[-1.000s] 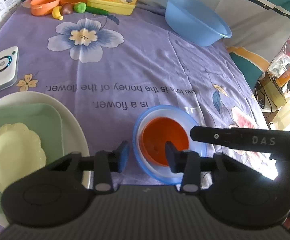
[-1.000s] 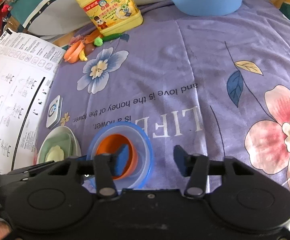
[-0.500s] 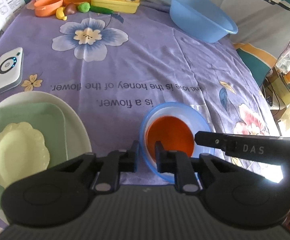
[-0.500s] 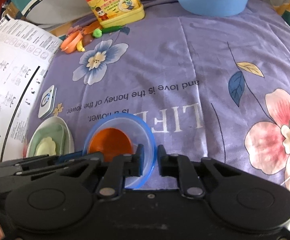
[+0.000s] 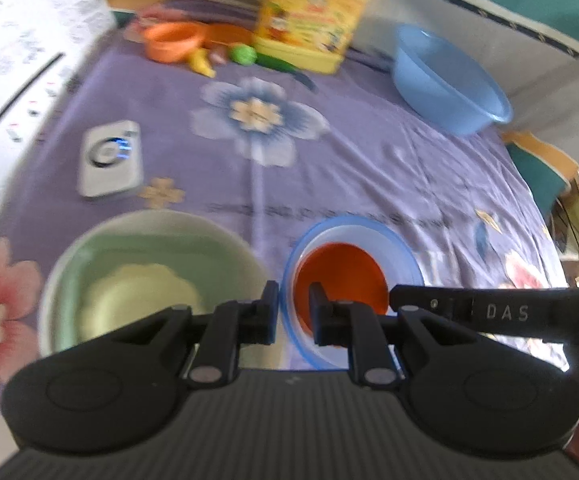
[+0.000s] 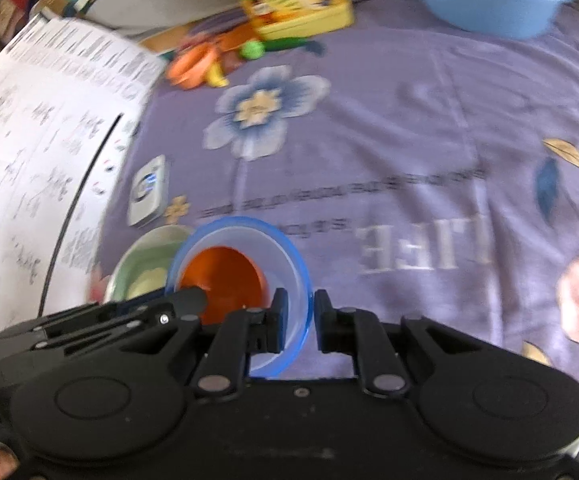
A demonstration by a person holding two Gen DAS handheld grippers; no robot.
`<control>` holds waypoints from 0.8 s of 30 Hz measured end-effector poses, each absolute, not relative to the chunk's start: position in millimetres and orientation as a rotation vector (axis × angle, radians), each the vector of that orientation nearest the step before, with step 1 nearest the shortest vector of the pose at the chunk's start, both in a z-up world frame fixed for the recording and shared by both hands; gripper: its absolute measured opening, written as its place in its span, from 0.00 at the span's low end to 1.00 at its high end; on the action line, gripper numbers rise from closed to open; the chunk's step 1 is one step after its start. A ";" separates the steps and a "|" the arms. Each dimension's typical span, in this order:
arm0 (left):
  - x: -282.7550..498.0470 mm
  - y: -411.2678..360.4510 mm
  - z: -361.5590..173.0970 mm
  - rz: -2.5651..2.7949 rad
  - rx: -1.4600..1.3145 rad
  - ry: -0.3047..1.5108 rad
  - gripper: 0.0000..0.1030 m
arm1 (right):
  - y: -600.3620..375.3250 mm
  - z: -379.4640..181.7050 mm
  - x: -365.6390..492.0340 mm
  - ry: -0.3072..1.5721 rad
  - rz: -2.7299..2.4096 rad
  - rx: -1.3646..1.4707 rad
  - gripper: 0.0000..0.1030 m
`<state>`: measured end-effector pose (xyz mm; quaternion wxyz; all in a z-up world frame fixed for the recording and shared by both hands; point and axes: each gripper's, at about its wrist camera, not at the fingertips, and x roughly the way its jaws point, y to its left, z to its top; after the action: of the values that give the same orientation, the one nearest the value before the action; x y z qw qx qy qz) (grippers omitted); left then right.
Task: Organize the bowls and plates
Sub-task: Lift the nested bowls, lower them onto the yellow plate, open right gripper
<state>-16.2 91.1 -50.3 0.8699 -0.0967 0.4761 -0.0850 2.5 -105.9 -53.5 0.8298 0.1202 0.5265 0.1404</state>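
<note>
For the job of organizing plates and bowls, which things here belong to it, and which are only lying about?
Belong to the job:
- blue-rimmed bowl, gripped by both claws
- orange bowl inside it
- stacked plates: white, green, yellow
- left claw
- right claw

Lying about:
- blue basin
- yellow bottle
- toy food
- white device
- printed sheet

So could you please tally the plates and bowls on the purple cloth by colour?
Blue: 2, the blue-rimmed bowl and the basin
Orange: 2, the inner bowl and the far dish
White: 1
Green: 1
Cream: 1
Total: 7
</note>
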 end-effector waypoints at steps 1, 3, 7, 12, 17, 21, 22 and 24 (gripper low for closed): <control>-17.4 98.7 -48.8 -0.164 -0.206 0.991 0.15 | -96.5 -52.4 3.7 1.123 0.315 0.244 0.14; -21.1 118.3 -47.0 -0.133 -0.220 0.985 0.15 | -76.4 -50.5 6.5 1.138 0.350 0.229 0.14; -29.5 153.5 -48.0 -0.086 -0.241 0.992 0.15 | -34.1 -48.1 10.0 1.163 0.411 0.192 0.14; -36.3 184.8 -52.4 -0.038 -0.251 1.004 0.15 | 5.2 -49.7 9.6 1.181 0.452 0.143 0.14; -37.1 198.2 -63.1 -0.020 -0.258 1.021 0.15 | 23.2 -59.5 13.7 1.217 0.456 0.122 0.14; -33.3 203.1 -71.0 -0.018 -0.271 1.034 0.15 | 28.3 -65.7 17.3 1.231 0.457 0.104 0.13; -32.4 203.5 -72.7 -0.019 -0.272 1.038 0.15 | 28.1 -67.2 18.0 1.235 0.456 0.104 0.14; -30.6 203.3 -75.2 -0.024 -0.273 1.043 0.16 | 27.4 -68.9 19.5 1.235 0.455 0.098 0.14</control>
<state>-30.6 203.3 -75.2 0.8582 -0.1298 0.4965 -0.0115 19.5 27.4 -68.9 0.7901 0.0454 0.5736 0.2112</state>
